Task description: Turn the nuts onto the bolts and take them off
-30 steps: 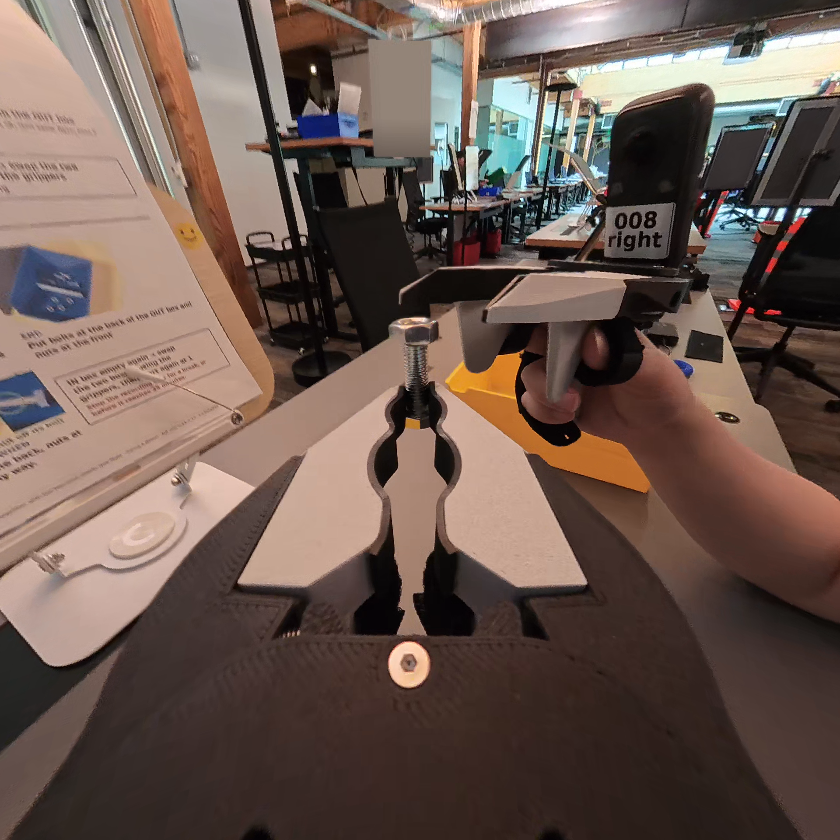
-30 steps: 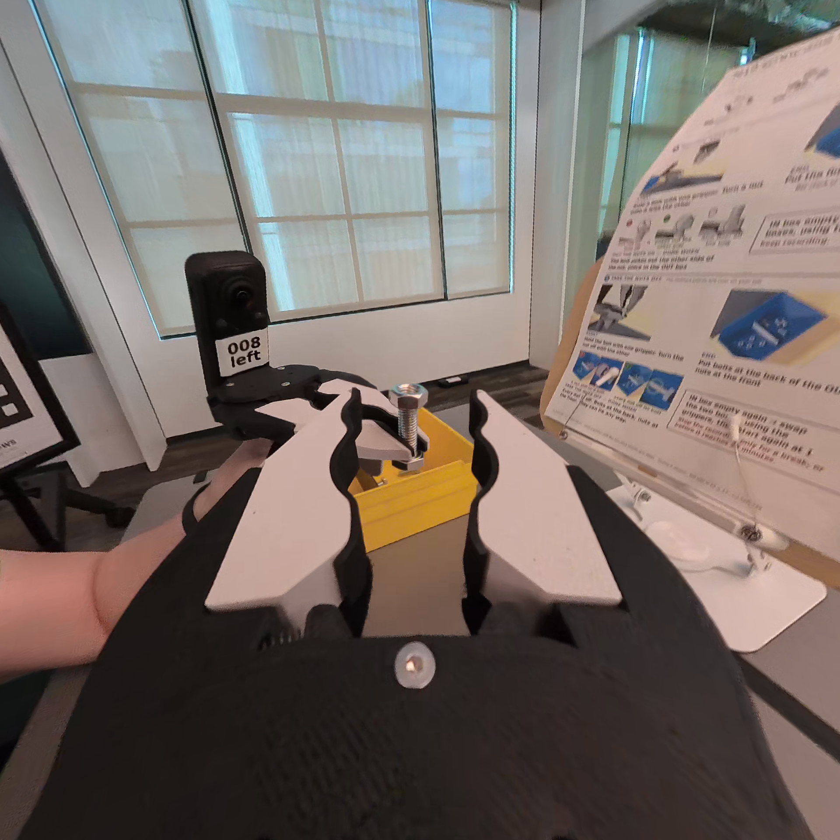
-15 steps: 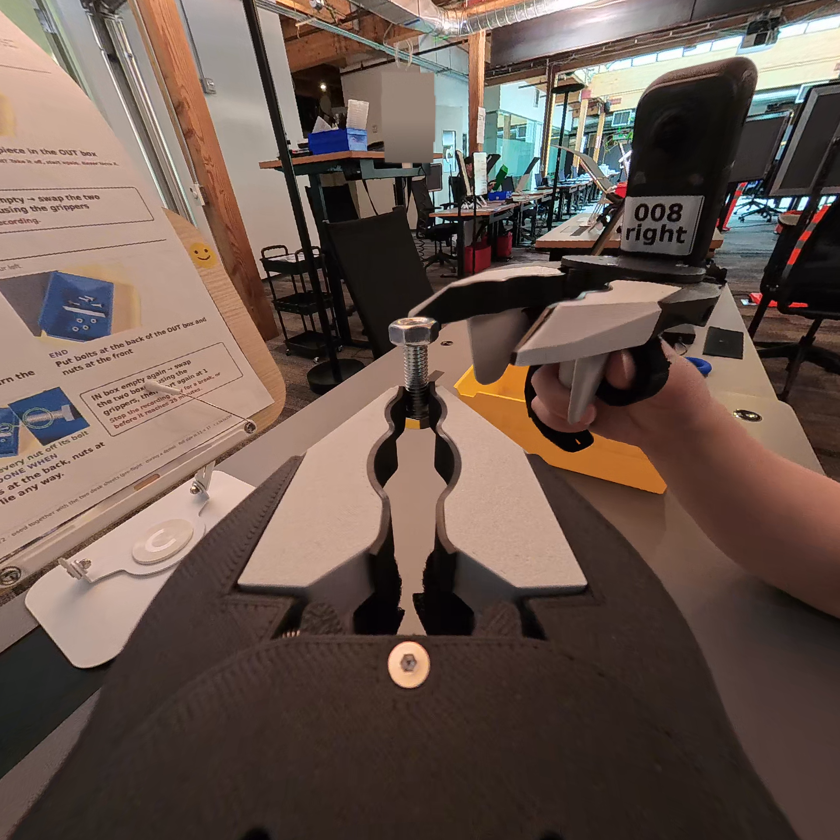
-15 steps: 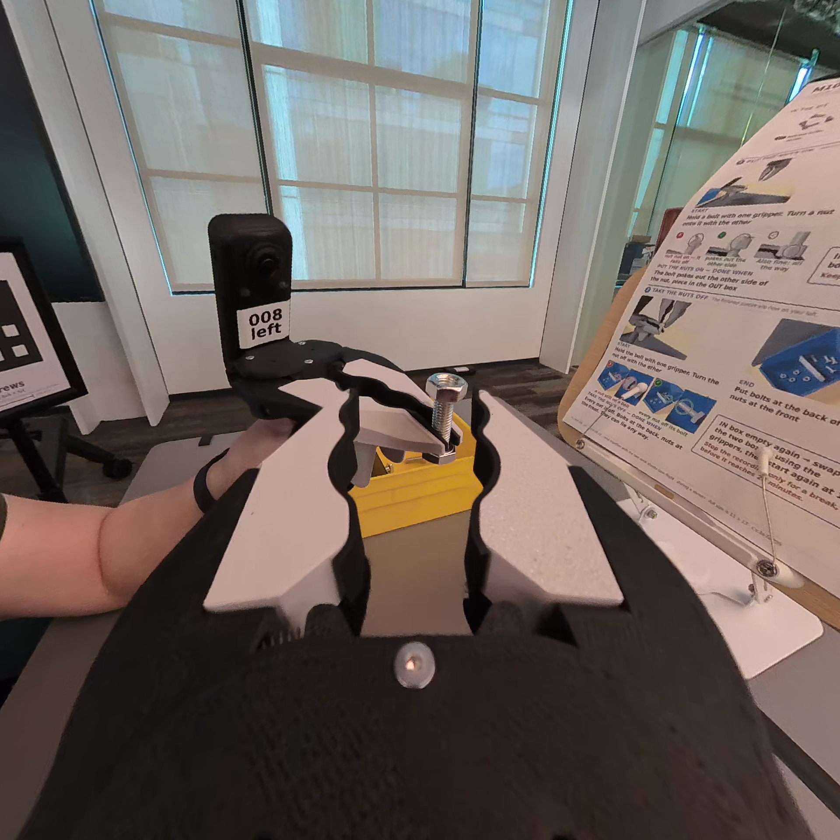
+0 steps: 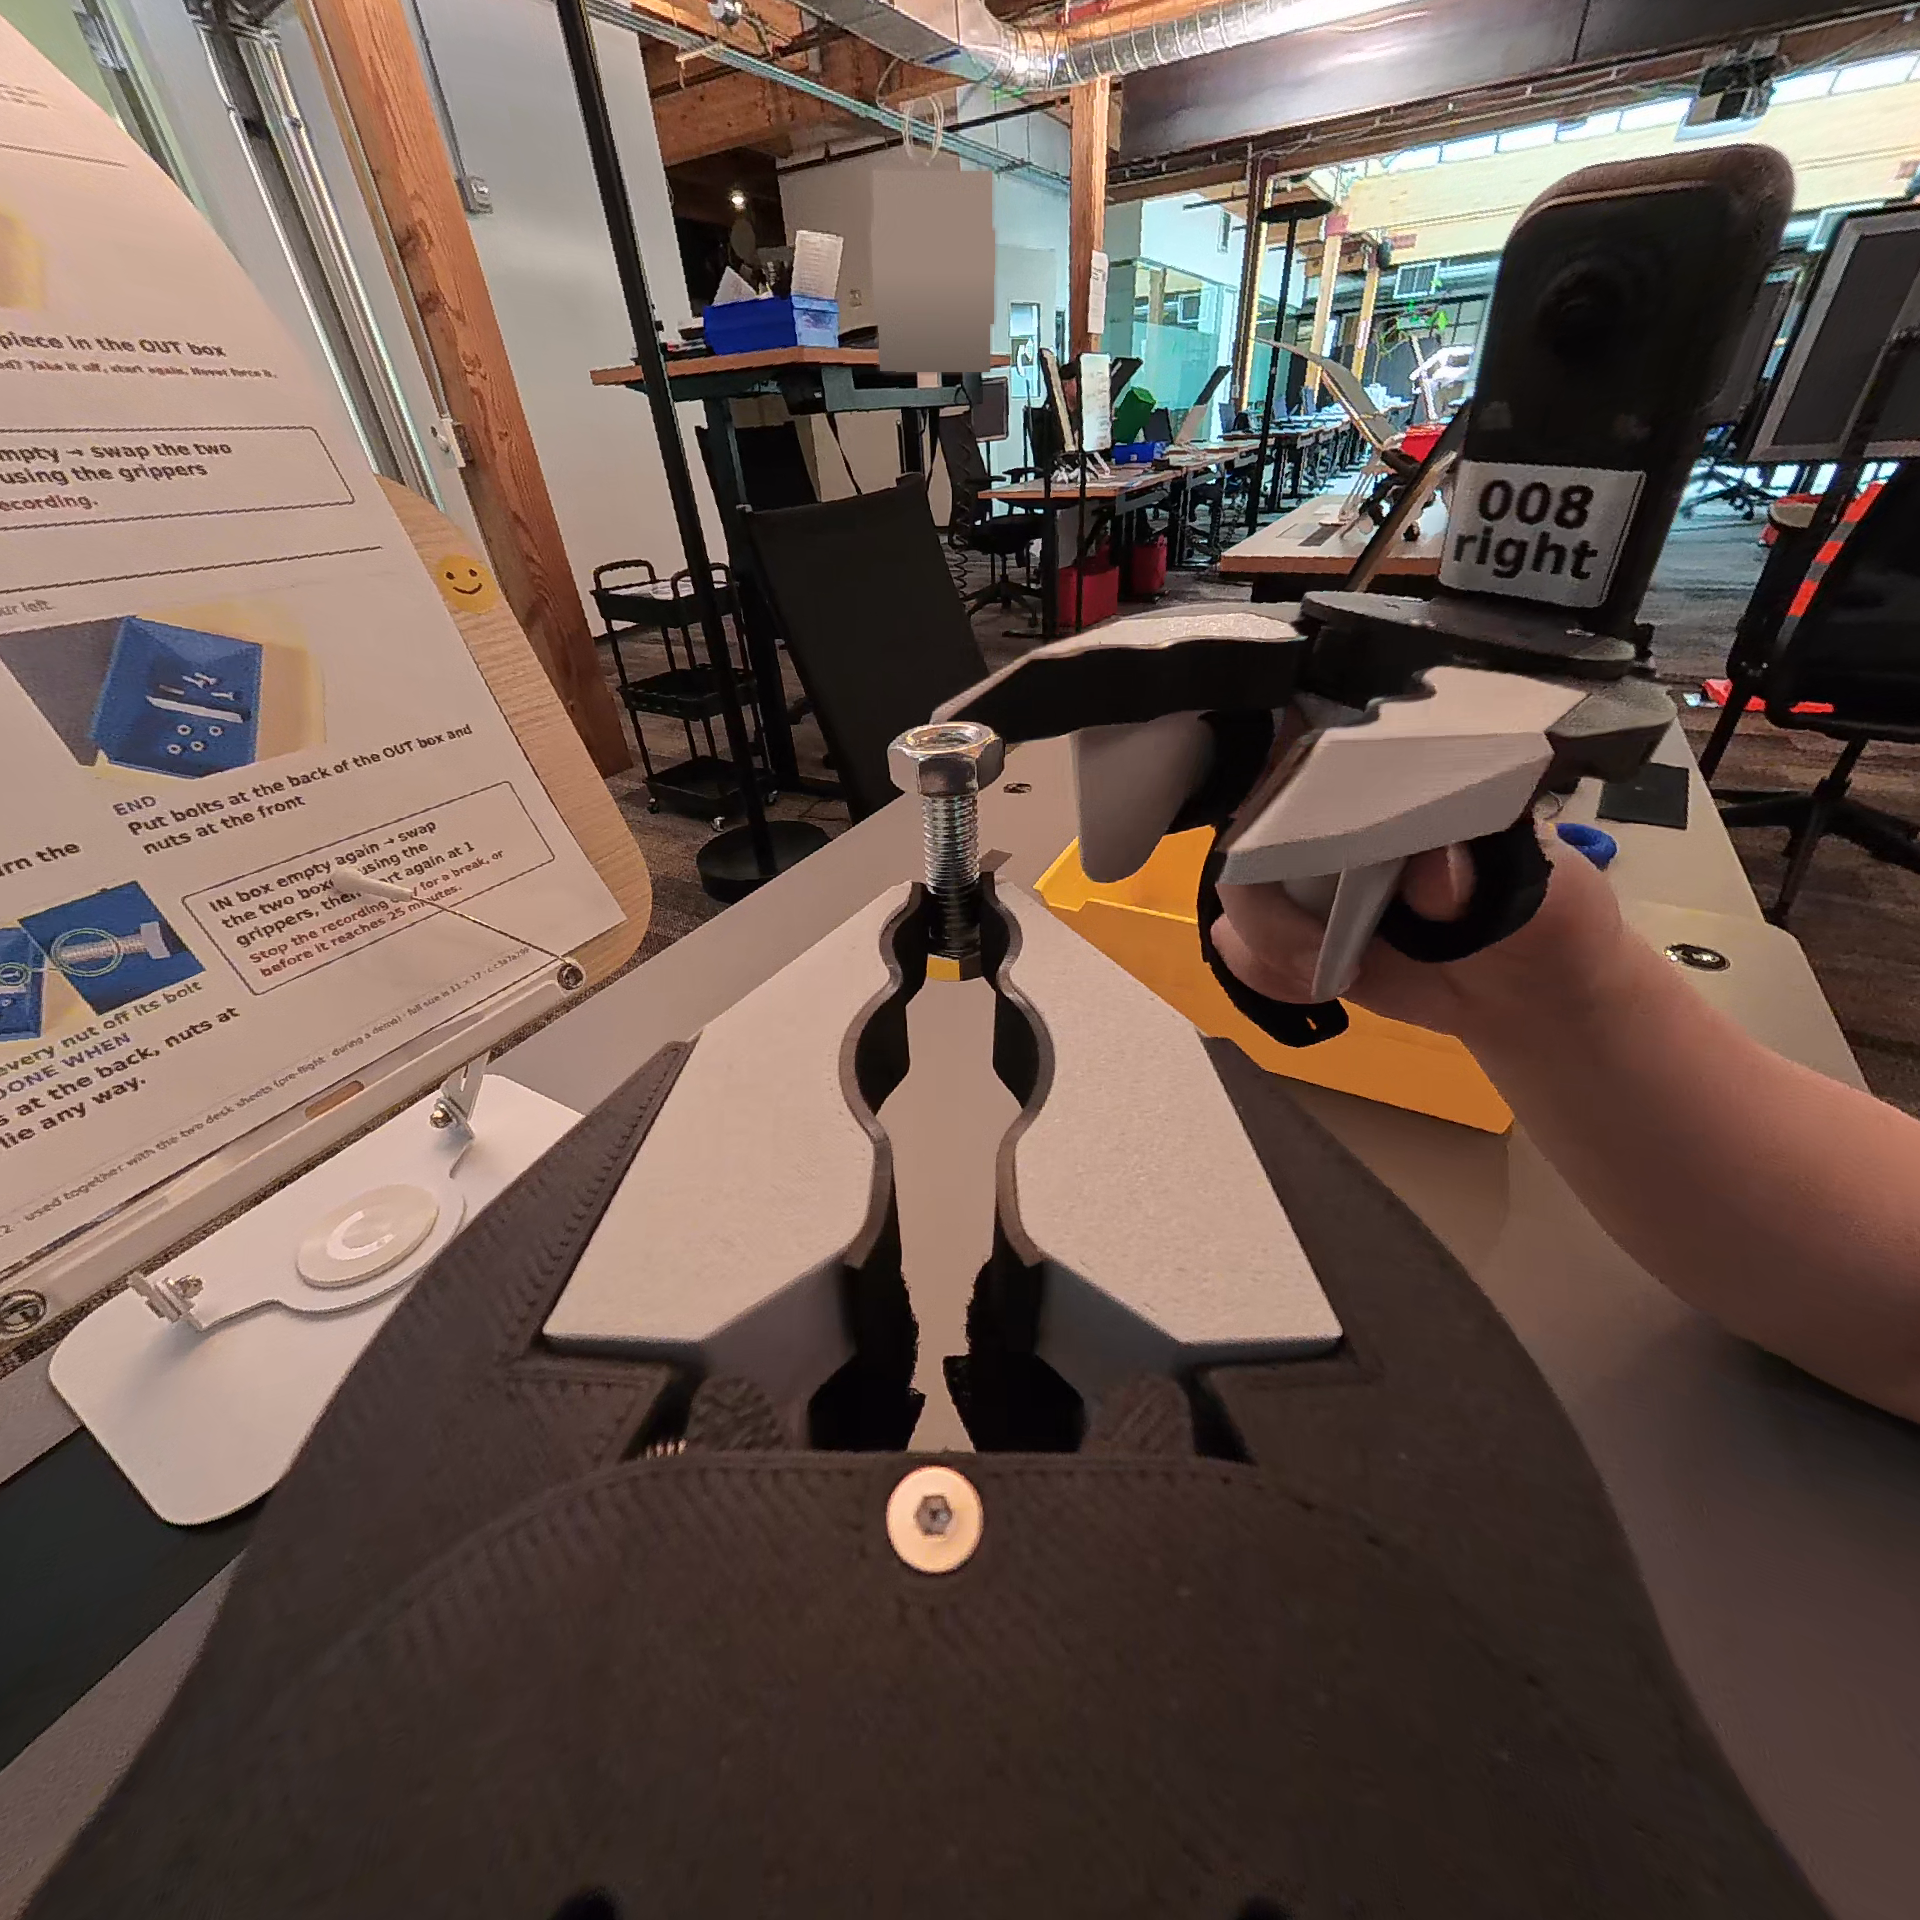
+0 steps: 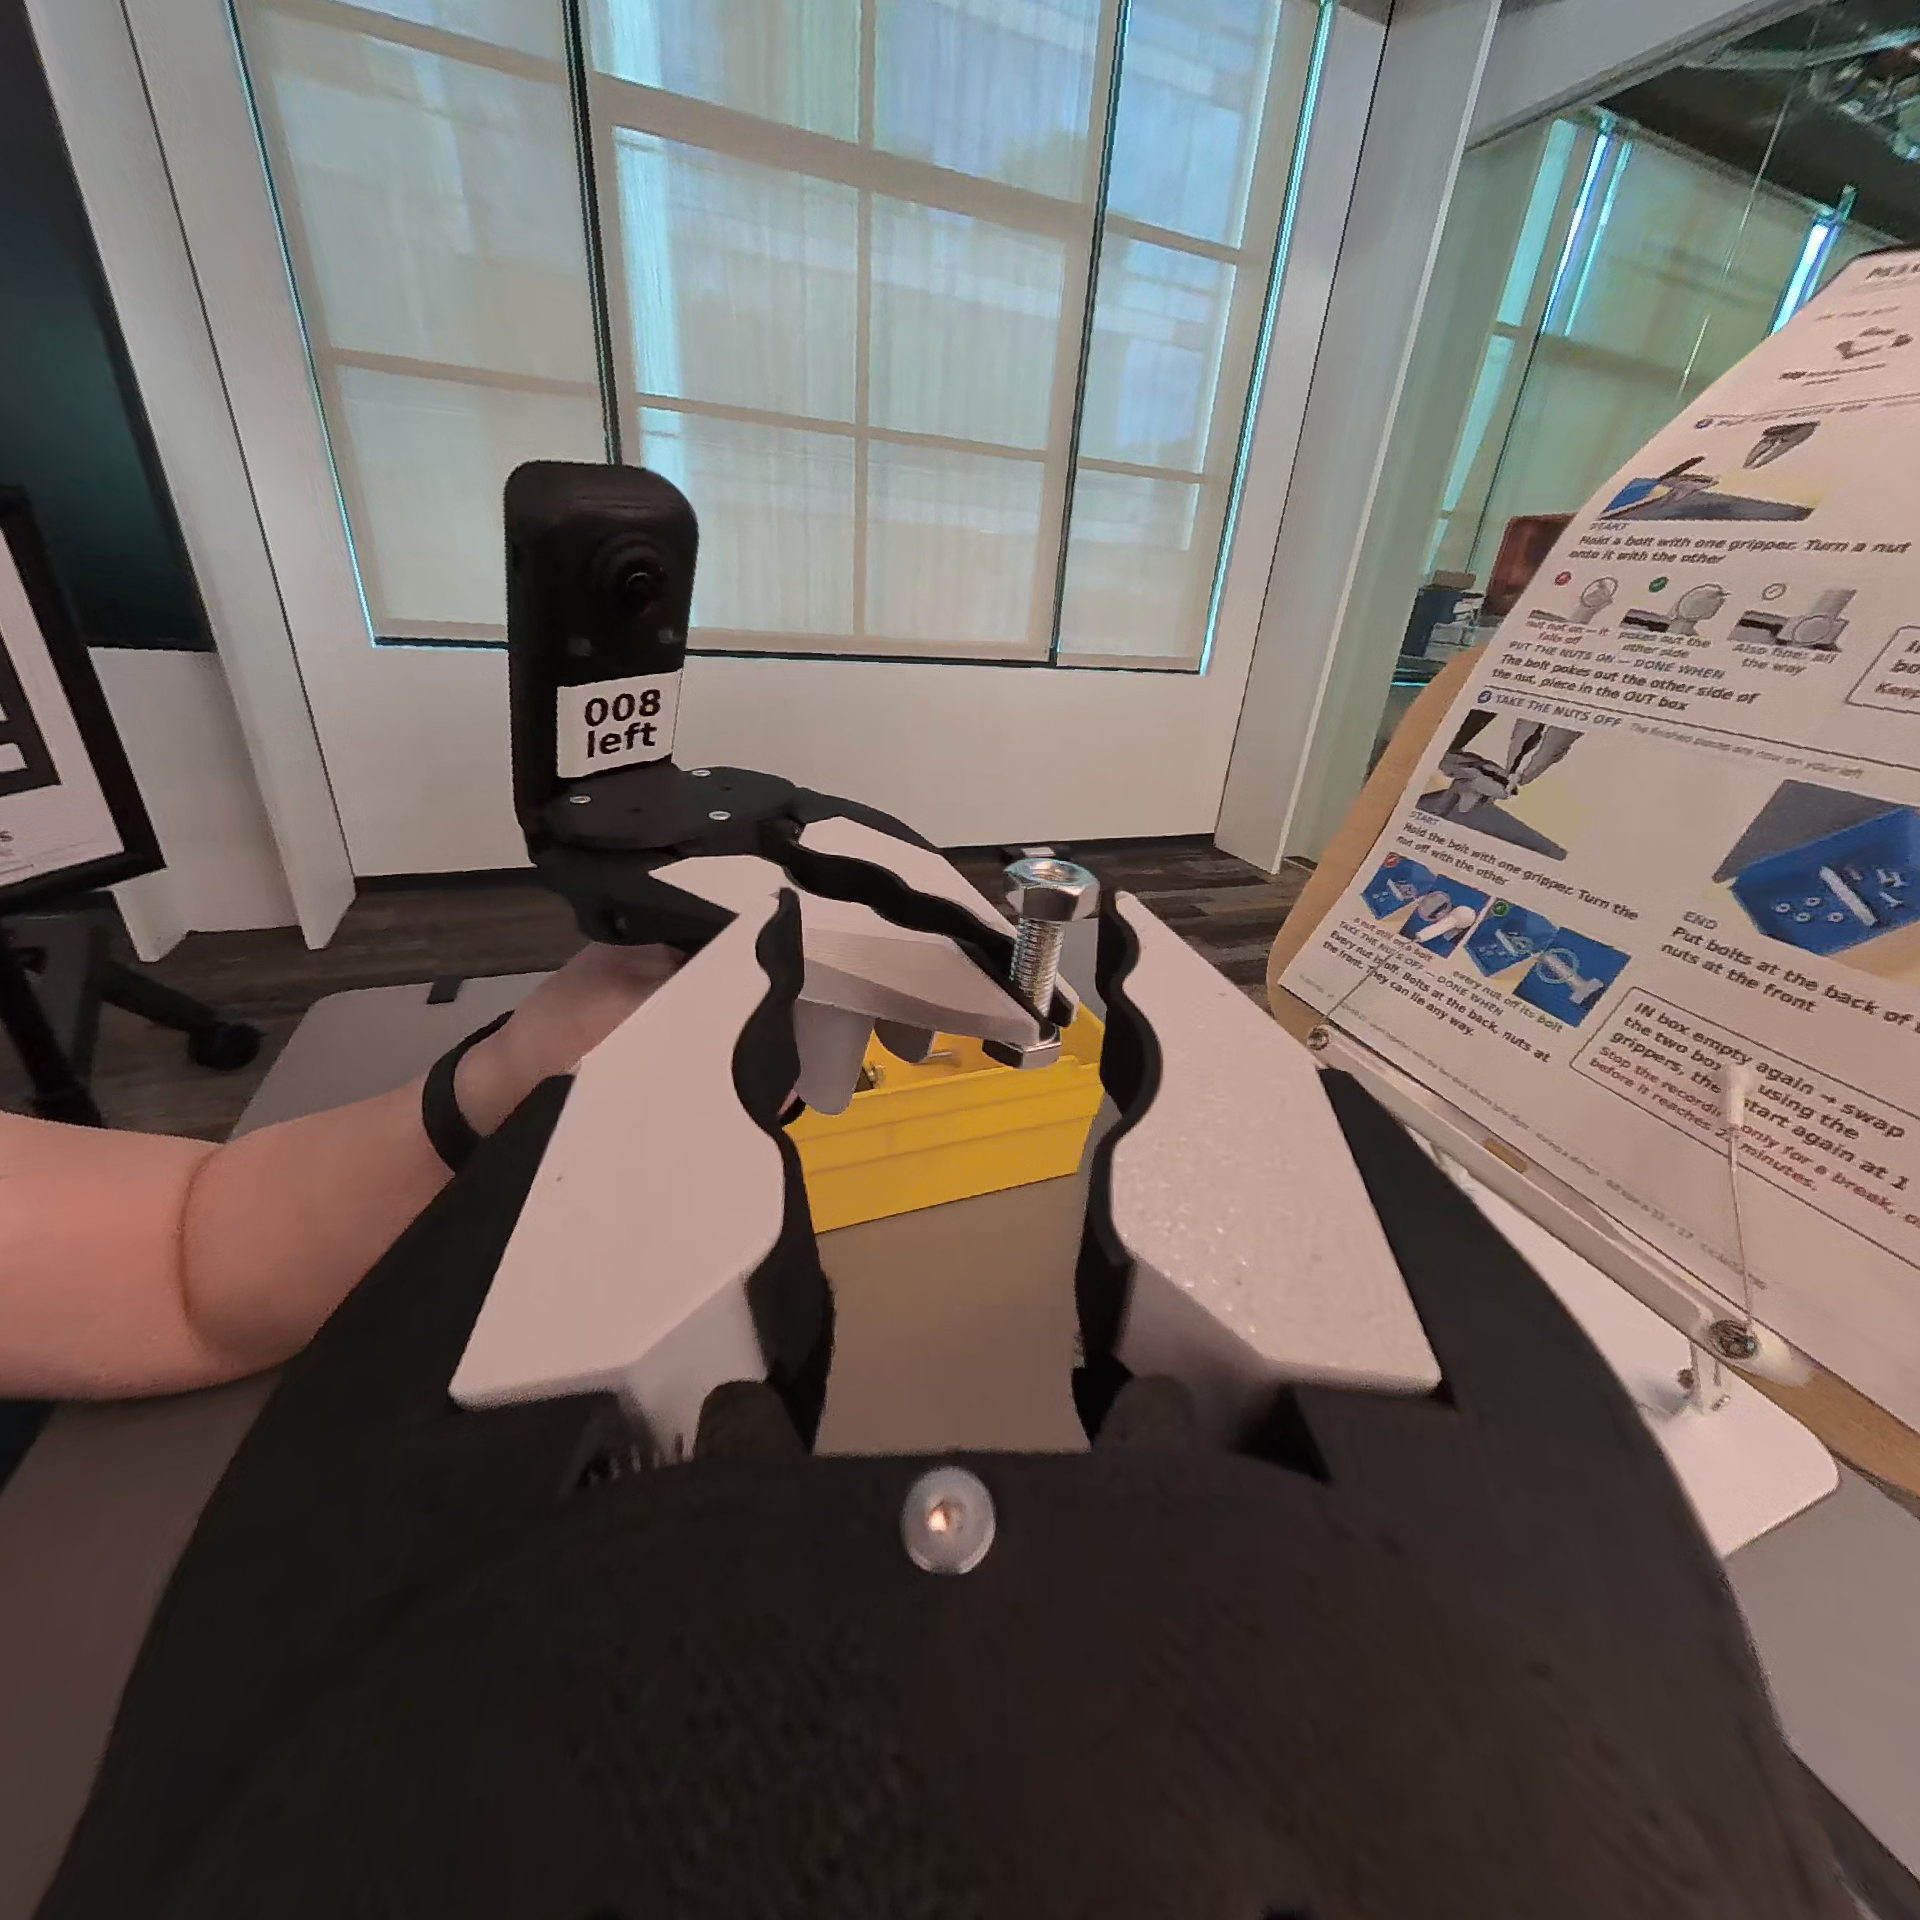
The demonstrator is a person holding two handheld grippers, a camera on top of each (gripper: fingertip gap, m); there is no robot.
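Note:
My left gripper [image 5: 951, 914] is shut on the lower shank of a silver bolt [image 5: 950, 831] and holds it upright above the table. A hex nut [image 5: 943, 756] sits at the bolt's top end. In the right wrist view the bolt [image 6: 1039, 951] stands between my open fingers, close to the right finger [image 6: 1195, 1122], with the nut [image 6: 1049, 888] on top and the left gripper [image 6: 1034, 1023] clamped low on it. My right gripper [image 6: 948, 920] is open and empty. In the left wrist view the right gripper [image 5: 1039, 774] hangs just right of the nut, one tip almost at it.
A yellow bin [image 5: 1351, 1060] sits on the grey table behind the grippers; it also shows in the right wrist view [image 6: 935, 1143]. A slanted instruction board [image 5: 208, 727] on a white base plate [image 5: 260, 1382] stands beside the work area. Chairs and desks fill the room beyond. My left and right fingertips are right by each other.
My right gripper has risen, tilted and come closer to the nut, staying open. In its view the bolt has shifted from the middle toward the right finger. The left gripper still holds the bolt.

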